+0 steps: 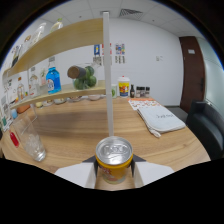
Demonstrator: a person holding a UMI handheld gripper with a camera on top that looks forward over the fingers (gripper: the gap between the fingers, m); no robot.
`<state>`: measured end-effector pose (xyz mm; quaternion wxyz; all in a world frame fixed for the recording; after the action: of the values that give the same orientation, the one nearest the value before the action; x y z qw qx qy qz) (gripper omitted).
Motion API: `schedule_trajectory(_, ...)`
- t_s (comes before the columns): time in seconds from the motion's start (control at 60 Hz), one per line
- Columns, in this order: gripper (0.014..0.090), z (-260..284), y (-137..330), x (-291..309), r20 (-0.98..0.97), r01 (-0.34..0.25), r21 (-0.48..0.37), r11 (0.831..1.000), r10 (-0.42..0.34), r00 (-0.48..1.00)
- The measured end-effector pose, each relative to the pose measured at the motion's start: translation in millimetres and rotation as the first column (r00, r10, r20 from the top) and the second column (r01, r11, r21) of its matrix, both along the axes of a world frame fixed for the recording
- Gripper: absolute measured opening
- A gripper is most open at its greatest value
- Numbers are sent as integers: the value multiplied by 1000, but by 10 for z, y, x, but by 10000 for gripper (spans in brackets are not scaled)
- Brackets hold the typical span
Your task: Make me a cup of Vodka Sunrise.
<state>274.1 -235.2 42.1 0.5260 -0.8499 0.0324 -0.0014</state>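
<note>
A yellow drink can (pixel 114 161) with a silver top sits clamped between the two white fingers of the gripper (pixel 114 172), raised above the wooden table (pixel 90 125). Off to one side stands a clear glass (pixel 31 141) holding ice, well apart from the can. Beyond, a white cloth (pixel 159 120) lies on the table, and bottles (pixel 131 90) line the far edge beside a wooden shelf (pixel 60 92).

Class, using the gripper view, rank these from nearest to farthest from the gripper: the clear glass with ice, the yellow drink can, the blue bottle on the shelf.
1. Yellow drink can: between the gripper fingers.
2. Clear glass with ice: left, on the wooden table.
3. Blue bottle: far left, on the shelf.
</note>
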Motion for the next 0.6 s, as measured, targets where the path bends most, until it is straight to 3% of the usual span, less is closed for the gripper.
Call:
schedule_trajectory(0.067,603,-16,-31,23,4,23,-33,999,-22,1000)
schedule_trajectory(0.15,842,105,-100,48,26,59,-47,997,-58,998)
schedule_trajectory(0.167,860,150,-114,44,28,66,-42,997,-65,998)
schedule_trajectory(0.333,854,680,-378,-225,57,95,-1,996,-94,994)
schedule_trajectory(0.6,861,979,-797,-1346,9,44,30,999,-44,999)
